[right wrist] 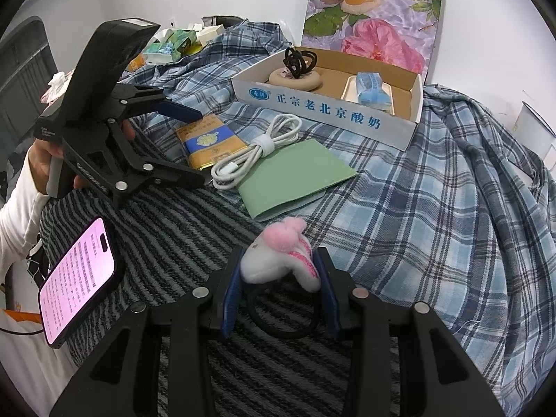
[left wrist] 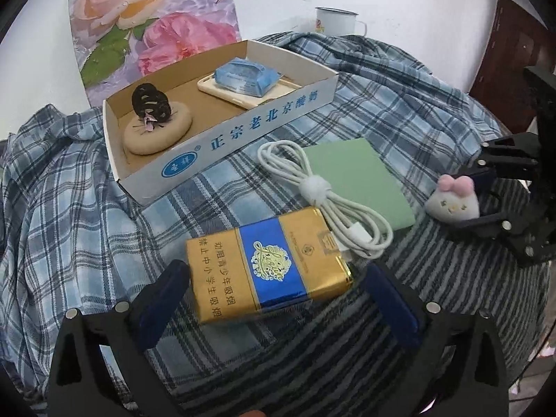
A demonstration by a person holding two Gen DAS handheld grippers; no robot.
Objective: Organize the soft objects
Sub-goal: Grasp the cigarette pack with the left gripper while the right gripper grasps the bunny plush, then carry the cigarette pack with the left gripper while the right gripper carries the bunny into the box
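Left-wrist view, L to R: blue plaid cloth (left wrist: 62,208) covers the surface; a grey striped cloth (left wrist: 434,271) lies over it at front right; floral board (left wrist: 153,17) leans on the wall at back; white cardboard tray (left wrist: 243,128) w/ blue Chinese print sits on the plaid; inside it, at its left end, a tan round pad (left wrist: 158,130) w/ dark coiled hair ties (left wrist: 151,102) on top; at its right end a cream phone case (left wrist: 243,93) w/ a blue tissue pack (left wrist: 246,76) lying on it; enamel mug (left wrist: 335,21) behind, by the wall.

Left gripper (left wrist: 274,292) is spread wide, fingers either side of a gold-and-blue cigarette pack (left wrist: 267,264); pads not touching it, nothing grasped; pack lies flat on the cloth; a bundled white USB cable (left wrist: 326,194) w/ a velcro strap rests partly on the pack's far corner & partly on a green booklet (left wrist: 361,180) just beside it.

Far right: right gripper (left wrist: 486,201) clamped on a white plush hair tie w/ pink bow (left wrist: 451,198).

Right-wrist view: lit phone (right wrist: 76,281) w/ pink screen at far left, on a mount; the plush (right wrist: 281,257) sits pinched between the blue pads (right wrist: 231,299), just above the striped cloth, near the green booklet's front edge, well apart from the tray; its black elastic loop (right wrist: 285,316) hangs back between the fingers.
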